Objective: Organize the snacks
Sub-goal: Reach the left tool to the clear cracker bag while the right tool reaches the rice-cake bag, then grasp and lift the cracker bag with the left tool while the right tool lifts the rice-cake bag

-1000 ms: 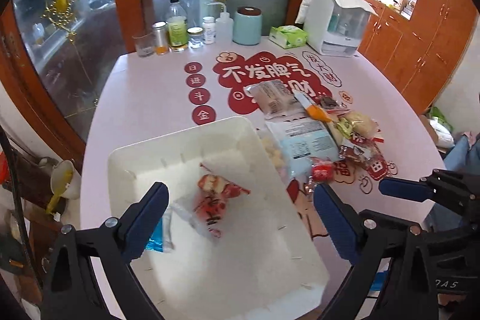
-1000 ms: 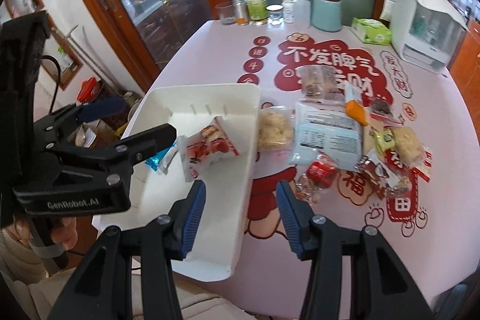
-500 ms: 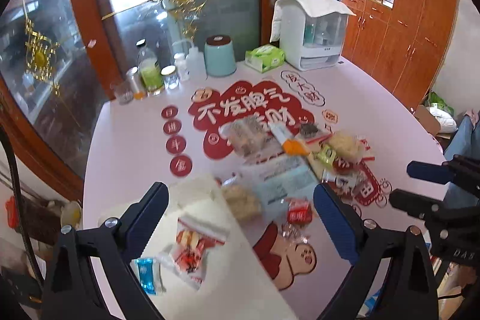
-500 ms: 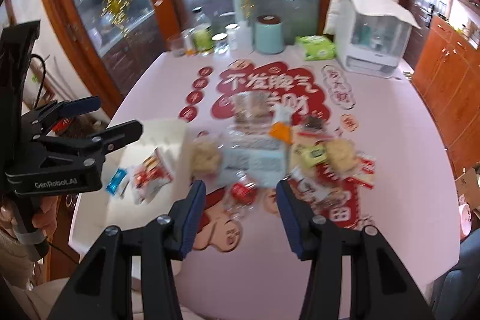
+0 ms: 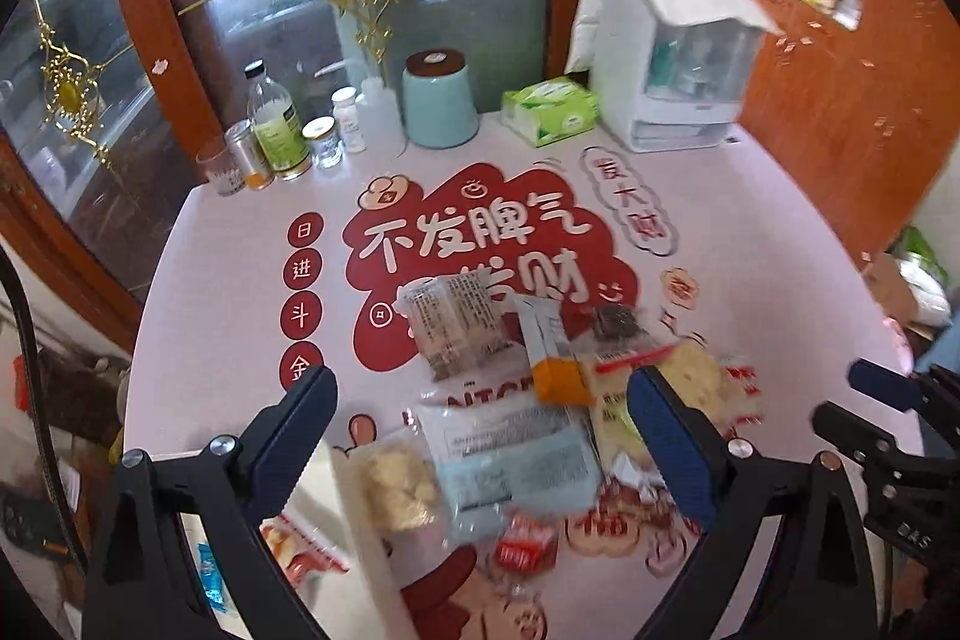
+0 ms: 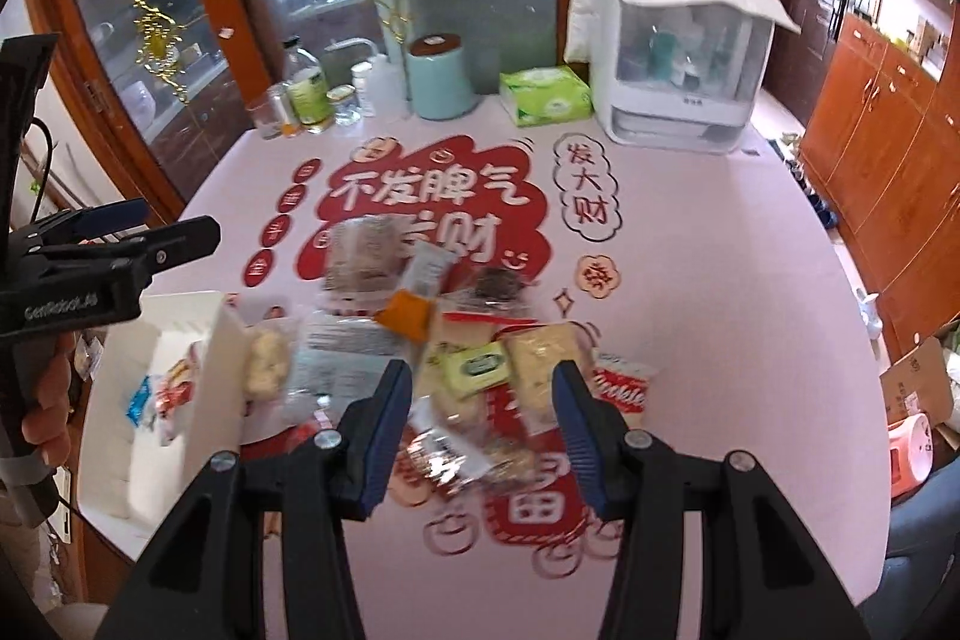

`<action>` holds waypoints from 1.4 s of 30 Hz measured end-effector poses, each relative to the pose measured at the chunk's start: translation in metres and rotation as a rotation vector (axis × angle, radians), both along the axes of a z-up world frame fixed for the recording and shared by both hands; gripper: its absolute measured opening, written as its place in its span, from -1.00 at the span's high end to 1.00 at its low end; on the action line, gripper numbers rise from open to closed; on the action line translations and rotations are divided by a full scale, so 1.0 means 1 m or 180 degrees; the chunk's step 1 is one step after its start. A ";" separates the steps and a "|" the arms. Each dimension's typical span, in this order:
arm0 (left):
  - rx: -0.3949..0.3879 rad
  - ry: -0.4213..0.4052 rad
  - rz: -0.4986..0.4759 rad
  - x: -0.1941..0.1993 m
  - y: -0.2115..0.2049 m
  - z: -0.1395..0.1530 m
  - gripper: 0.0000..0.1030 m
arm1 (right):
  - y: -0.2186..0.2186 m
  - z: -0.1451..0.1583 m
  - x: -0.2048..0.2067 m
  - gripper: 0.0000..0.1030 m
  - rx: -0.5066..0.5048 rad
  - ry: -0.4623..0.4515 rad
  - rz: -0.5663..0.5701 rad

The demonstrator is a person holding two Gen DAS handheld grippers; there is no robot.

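A pile of snack packets lies on the pink table: a pale blue packet (image 5: 516, 454), a puffed-snack bag (image 5: 399, 490), an orange-tipped packet (image 5: 552, 376) and a green packet (image 6: 477, 367) among them. At the left stands a white tray (image 6: 216, 370) holding a red snack bag (image 6: 177, 382) and a blue candy (image 6: 139, 397). My left gripper (image 5: 483, 430) hangs open over the pale blue packet, empty. My right gripper (image 6: 483, 424) is open above the green packet and a yellow bag (image 6: 540, 364), gripping nothing. Each view also shows the other gripper at its edge, the left gripper (image 6: 120, 232) and the right gripper (image 5: 888, 400).
Along the table's far edge stand bottles (image 5: 273, 124), a teal canister (image 5: 438, 100), a green tissue pack (image 5: 549, 109) and a white cabinet-like appliance (image 6: 672, 58). Wooden cupboards (image 6: 870, 112) line the right wall. A cardboard box (image 6: 918, 388) sits on the floor.
Both grippers have swung from over the white tray to over the snack pile; the tray now sits at the lower left of each view. Neither pair of jaws has changed.
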State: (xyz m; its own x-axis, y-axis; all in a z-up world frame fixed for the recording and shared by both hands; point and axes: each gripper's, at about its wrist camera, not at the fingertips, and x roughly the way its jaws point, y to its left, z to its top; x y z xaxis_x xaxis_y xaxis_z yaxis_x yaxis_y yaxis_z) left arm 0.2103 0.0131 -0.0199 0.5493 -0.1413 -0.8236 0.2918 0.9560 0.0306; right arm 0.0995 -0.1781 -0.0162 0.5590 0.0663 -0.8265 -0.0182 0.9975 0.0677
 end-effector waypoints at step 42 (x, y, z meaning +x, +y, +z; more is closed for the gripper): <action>0.0212 0.1418 0.0924 0.179 -0.013 -0.227 -0.66 | -0.042 -0.189 0.115 -0.08 0.0029 0.0978 0.0617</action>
